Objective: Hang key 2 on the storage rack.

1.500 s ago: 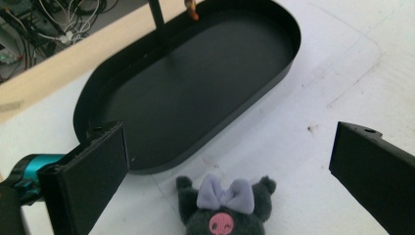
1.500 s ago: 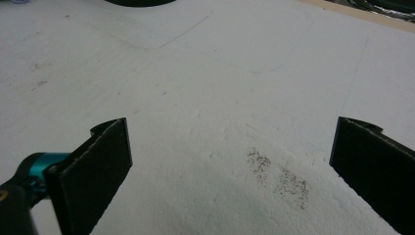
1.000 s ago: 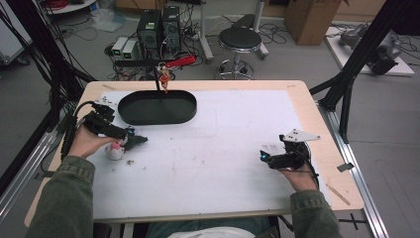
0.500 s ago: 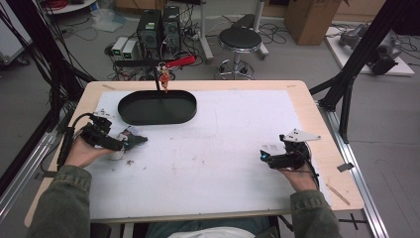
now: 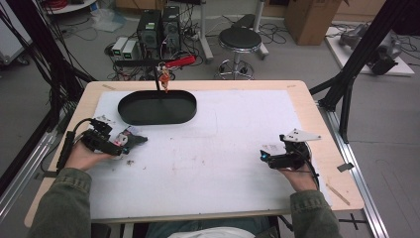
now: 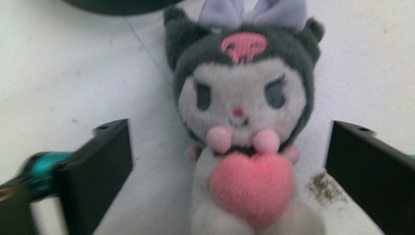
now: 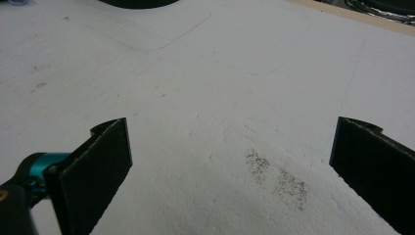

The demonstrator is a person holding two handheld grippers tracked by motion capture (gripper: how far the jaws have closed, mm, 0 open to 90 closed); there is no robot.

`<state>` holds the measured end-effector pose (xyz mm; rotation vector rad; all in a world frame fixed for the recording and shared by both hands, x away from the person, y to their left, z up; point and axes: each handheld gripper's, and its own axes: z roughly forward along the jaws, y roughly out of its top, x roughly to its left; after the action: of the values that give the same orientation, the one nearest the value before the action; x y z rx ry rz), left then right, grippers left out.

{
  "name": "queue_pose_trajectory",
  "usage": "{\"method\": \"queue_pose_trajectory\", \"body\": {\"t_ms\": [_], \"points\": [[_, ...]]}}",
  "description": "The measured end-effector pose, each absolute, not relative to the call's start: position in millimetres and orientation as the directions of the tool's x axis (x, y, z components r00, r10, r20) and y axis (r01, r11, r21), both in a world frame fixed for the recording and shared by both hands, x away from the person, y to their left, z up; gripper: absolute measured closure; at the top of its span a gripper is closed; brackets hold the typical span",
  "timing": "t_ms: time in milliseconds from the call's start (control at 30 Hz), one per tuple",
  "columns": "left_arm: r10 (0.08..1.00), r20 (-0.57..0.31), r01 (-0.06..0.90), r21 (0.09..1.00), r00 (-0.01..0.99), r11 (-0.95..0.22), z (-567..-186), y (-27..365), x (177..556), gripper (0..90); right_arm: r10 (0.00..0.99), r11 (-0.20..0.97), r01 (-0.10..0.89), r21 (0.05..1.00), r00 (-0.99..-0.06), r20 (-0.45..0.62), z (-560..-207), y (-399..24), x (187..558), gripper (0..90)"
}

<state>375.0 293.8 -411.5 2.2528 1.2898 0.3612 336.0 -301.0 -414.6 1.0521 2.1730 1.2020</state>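
Left gripper (image 6: pixel 230 161), jaws just closing but not yet touching, straddles plush toy (image 6: pixel 242 127) near table's (image 5: pixel 317 119) left edge (right gripper (image 7: pixel 230 161) spread wide).

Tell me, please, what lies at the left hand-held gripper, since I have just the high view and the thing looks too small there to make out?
Observer: A plush toy with a dark hood, a lilac bow and a pink heart on its front lies on the white sheet, between the jaws of the left hand-held gripper.
Operator: Is it gripped yet?
Observer: No. The jaws have just been closing, but white sheet shows on both sides between them and the toy.
Operator: And the right hand-held gripper?
Observer: Its jaws stand wide open, with nothing between them but sheet and a few dark specks.
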Motion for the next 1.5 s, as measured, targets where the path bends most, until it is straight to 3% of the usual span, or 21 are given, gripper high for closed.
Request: {"method": "queue_pose_trajectory", "body": {"t_ms": [33,67,100,200,533,867,1500], "points": [[0.856,-0.031,0.722,0.553,0.515,-0.415,-411.4,294.8,373.8,27.6,0.790,0.332,0.411,0.849,-0.613,-0.012,-414.6,-300.7,335.8,1.0],[0.850,-0.059,0.724,0.556,0.524,-0.408,-410.1,295.8,373.2,40.8,0.790,0.332,0.411,0.849,-0.612,-0.012,-414.7,-300.5,335.8,1.0],[0.851,-0.054,0.725,0.553,0.523,-0.411,-409.2,295.1,372.6,47.5,0.791,0.331,0.413,0.849,-0.612,-0.011,-414.6,-300.5,335.9,1.0],[0.848,-0.029,0.715,0.553,0.529,-0.427,-407.8,293.0,371.8,51.2,0.791,0.332,0.411,0.849,-0.612,-0.014,-414.5,-300.5,336.2,1.0],[0.844,-0.034,0.695,0.585,0.535,-0.417,-388.3,301.5,369.2,51.5,0.791,0.334,0.411,0.849,-0.612,-0.015,-414.4,-299.7,336.1,1.0],[0.803,0.019,0.650,0.576,0.595,-0.495,-355.4,298.3,373.3,51.9,0.789,0.337,0.412,0.846,-0.615,-0.015,-414.4,-299.2,336.5,1.0],[0.851,0.081,0.635,0.630,0.518,-0.446,-304.4,289.3,394.3,52.3,0.787,0.333,0.399,0.854,-0.617,-0.018,-413.9,-299.6,338.5,1.0]]}}
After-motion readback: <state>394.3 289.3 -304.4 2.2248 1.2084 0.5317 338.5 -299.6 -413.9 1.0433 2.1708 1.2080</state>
